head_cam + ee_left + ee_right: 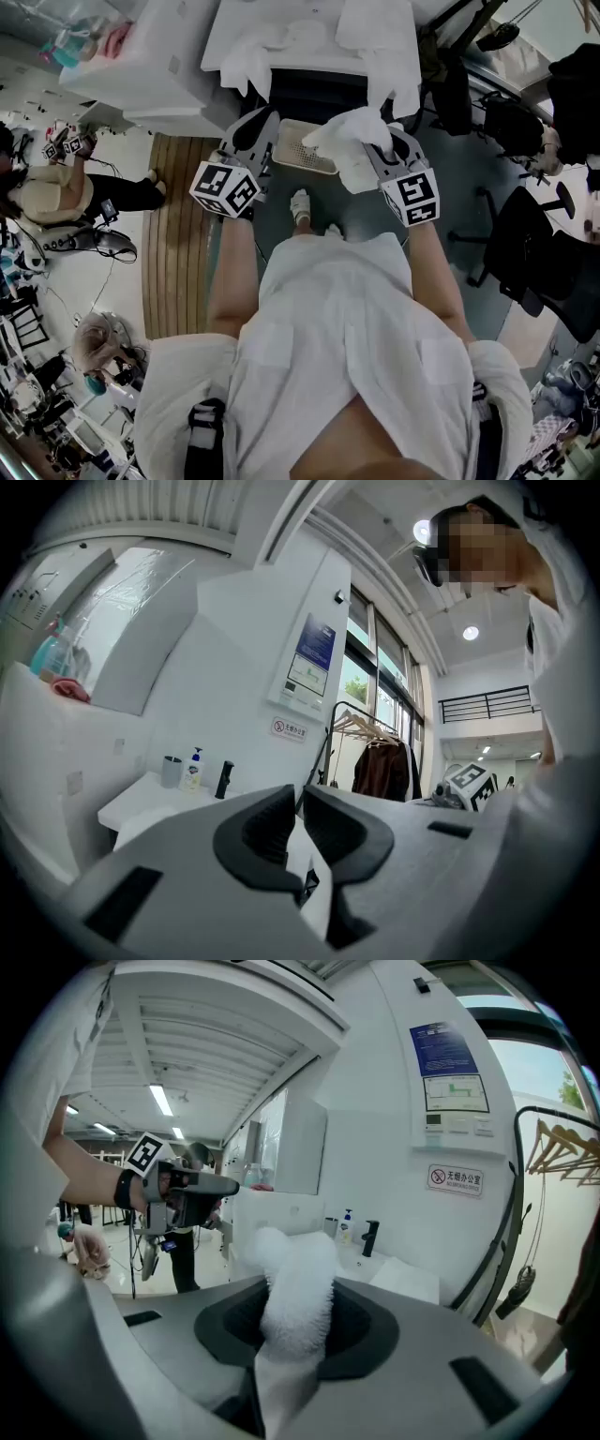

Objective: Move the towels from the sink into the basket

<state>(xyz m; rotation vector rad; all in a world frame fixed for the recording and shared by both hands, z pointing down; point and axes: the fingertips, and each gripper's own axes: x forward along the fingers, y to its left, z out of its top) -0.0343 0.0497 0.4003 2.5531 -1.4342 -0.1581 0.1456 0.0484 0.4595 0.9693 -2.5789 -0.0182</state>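
While pinching the towel in the right gripper, with both pads pressed on a thick white fold that bulges up past them, finish the carry before letting go. Seen from the head view: held in the air over the right end of the basket, with loose cloth hanging across that end and partly outside the rim. Judged from that, not yet placed well for a clean drop.

Shift a little to the left, toward the middle of the basket, so that the hanging tail comes inside the rim as well. Lower until most of the cloth rests in the basket, and only then spread the jaws. Open wide rather than by a crack, since thick terry probably clings to the pads. Lift straight up afterwards and check that nothing trails out over the edge.

Leave the left gripper where it hangs, just to the left of the basket, jaws only a slit apart and empty. Keep it clear of the drop, or use it to tuck in any corner left outside.

Next, probably, reach back up to the sink for the other towels draped over its front edge. Take each by a bunched fold, not by a thin corner, to guard against slipping.
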